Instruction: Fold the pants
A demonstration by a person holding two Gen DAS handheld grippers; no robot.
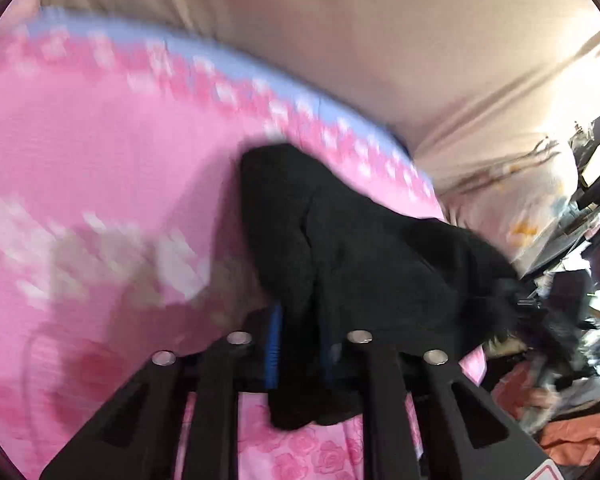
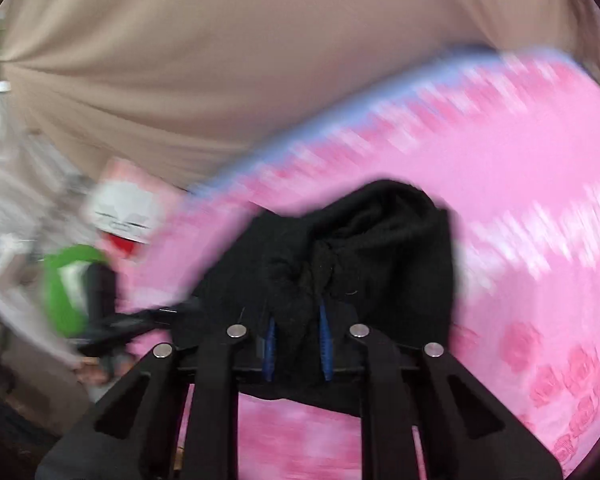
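Black fabric, the pants, hung bunched between both grippers above a pink bedsheet printed with roses and edged in pale blue. In the left wrist view, the left gripper had its blue-padded fingers closed on a thick fold of the pants, which spilled over the jaws and trailed away to the right. In the right wrist view, the right gripper was likewise clamped on a gathered wad of the pants, the cloth squeezed between its two blue pads and draping below them. Both views were smeared with motion blur. Behind the bed hung a beige curtain. A green and white object sat blurred at the left of the right wrist view, and cluttered belongings filled the right edge of the left wrist view.
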